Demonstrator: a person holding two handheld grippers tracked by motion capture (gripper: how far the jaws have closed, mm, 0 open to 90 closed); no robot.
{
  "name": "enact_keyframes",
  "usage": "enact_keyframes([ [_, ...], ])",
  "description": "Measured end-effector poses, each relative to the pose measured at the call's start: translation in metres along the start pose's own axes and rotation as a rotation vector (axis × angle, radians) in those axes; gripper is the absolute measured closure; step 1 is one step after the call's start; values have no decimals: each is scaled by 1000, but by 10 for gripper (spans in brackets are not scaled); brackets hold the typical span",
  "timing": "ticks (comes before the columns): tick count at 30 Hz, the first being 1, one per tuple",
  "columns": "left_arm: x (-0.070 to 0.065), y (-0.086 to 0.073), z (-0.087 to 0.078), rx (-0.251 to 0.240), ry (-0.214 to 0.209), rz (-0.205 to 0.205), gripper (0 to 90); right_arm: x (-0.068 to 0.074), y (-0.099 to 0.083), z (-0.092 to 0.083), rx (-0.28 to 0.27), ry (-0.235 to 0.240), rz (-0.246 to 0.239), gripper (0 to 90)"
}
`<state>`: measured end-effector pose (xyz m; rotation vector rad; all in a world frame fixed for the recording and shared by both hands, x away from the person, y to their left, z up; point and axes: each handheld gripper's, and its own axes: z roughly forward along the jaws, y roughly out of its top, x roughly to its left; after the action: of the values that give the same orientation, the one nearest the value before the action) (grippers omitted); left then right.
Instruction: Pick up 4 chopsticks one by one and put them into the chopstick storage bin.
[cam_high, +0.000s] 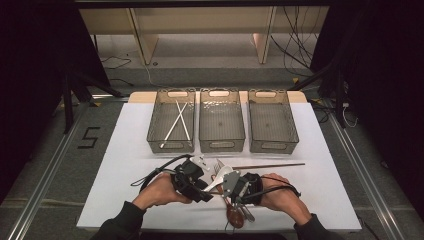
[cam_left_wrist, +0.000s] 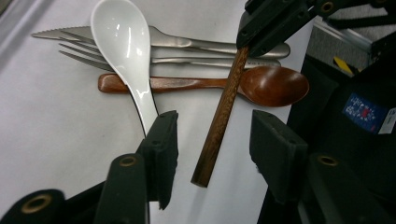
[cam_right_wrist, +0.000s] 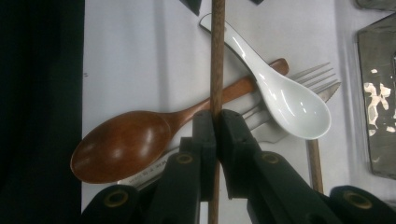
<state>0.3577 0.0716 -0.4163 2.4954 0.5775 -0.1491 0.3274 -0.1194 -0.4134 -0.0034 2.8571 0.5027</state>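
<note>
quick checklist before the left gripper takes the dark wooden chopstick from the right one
1. Right gripper clamped on the dark wooden chopstick: ok, its jaws are shut on it.
2. Chopstick's free end between the left gripper's jaws: ok, it stands in the gap.
3. Left fingers pressing the chopstick: not ok, space shows on both sides.
4. Chopstick lifted off the cutlery pile: cannot tell; it crosses over the brown wooden spoon and white ceramic spoon.
5. Grey mesh basket holding the white chopsticks has room: ok.
6. Second dark chopstick out of the way: ok, it lies apart on the white table.
</note>
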Motion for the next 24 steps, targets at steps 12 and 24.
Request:
enact_keyframes([
  [12, -5, 3, 11, 49, -30, 68, 723, 3, 1, 1, 9, 18, -37, 855],
  [24, -7, 1, 11, 46, -100, 111, 816, 7, 0, 2, 13, 38, -82, 851],
])
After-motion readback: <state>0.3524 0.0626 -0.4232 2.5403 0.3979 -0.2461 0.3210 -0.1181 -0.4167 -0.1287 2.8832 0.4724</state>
